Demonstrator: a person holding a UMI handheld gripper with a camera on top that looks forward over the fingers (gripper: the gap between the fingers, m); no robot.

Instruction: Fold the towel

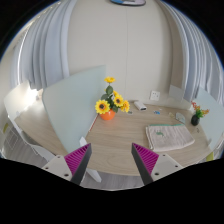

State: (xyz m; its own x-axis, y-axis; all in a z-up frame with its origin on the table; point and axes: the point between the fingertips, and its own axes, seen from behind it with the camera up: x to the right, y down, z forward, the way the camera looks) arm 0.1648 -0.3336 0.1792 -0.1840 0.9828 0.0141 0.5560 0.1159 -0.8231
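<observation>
White terry, soft and light by the look of it — the towel (pixel 169 136) is seen lying on the round wooden table (pixel 90 150), at about two o'clock from the gripper (pixel 112 160), well ahead of the fingertips. Nothing is held; the pink-padded fingers are spread wide over bare tabletop. Limp draping is to be expected, so a pinch at a near corner or edge is judged best — not mid-cloth. Sunflowers in an orange pot (pixel 110 106) are noted at twelve o'clock.

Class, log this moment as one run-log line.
gripper: open, holding nothing | towel: folded on table, ahead | sunflowers: beyond
</observation>
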